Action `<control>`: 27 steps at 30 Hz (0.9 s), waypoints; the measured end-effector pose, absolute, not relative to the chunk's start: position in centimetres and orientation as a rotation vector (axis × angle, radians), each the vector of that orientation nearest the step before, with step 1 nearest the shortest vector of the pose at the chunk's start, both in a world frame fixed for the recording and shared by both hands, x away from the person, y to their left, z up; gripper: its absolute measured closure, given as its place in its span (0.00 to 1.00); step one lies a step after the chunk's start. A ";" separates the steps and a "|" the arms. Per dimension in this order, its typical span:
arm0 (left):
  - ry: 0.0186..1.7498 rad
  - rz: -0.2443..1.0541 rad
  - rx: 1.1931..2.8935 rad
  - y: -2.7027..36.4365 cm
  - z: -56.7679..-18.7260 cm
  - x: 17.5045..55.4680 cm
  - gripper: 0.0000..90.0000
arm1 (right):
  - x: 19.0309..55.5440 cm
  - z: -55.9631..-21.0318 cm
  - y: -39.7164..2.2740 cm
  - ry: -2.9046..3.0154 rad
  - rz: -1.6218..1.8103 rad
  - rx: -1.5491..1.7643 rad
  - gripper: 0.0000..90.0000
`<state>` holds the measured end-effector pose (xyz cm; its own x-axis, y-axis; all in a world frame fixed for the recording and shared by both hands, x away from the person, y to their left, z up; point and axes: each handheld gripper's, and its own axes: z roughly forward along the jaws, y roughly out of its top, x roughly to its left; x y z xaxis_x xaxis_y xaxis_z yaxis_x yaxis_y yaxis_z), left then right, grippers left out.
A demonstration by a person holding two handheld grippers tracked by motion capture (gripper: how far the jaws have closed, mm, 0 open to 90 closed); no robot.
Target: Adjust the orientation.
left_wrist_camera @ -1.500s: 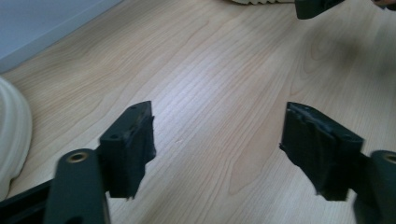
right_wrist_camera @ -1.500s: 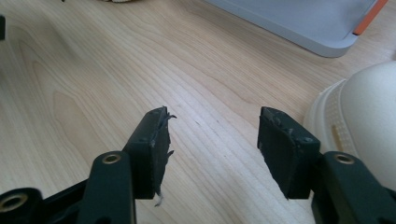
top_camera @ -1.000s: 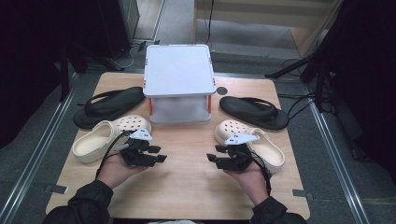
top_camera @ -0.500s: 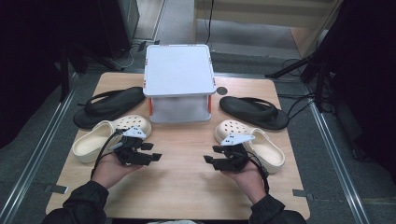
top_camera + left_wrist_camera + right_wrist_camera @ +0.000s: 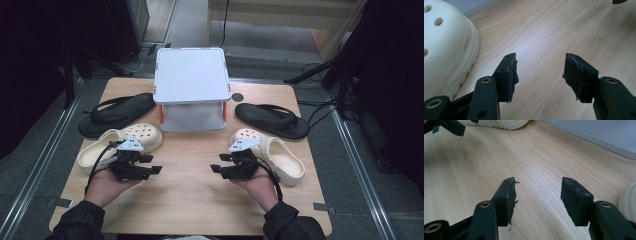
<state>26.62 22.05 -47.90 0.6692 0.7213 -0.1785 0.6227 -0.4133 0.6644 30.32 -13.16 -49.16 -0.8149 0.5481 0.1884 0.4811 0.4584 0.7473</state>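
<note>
Two cream clogs lie on the wooden table [image 5: 195, 200], one at the left [image 5: 125, 140] and one at the right [image 5: 282, 160]. My left gripper [image 5: 151, 164] sits just in front of the left clog [image 5: 446, 50] and points toward the table's middle. It is open and its jaws have just been opening wide, then closing slightly, over bare wood [image 5: 540, 75]. My right gripper [image 5: 220, 163] faces it from beside the right clog [image 5: 629, 197]. It is open too, its jaws have just been opening, and nothing is between them [image 5: 537, 195].
A white box-like stand [image 5: 190, 75] stands at the back centre. A black flip-flop lies on each side of it, left [image 5: 117, 112] and right [image 5: 272, 120]. Bare wood stretches between the two grippers and toward the front edge.
The left hand has slid a little to the left, away from the middle, and its jaws stand wider. The right hand has edged slightly toward the middle. The shoes have not moved.
</note>
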 end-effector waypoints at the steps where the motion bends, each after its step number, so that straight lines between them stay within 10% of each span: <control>1: 1.033 0.177 2.154 22.2 -47.8 26.6 0.49 | 30.3 -49.2 -13.1 2.617 1.300 0.922 0.51; 27: 1.178 0.246 2.069 28.7 -46.1 24.4 0.51 | 31.0 -49.1 -11.2 2.686 1.284 0.848 0.51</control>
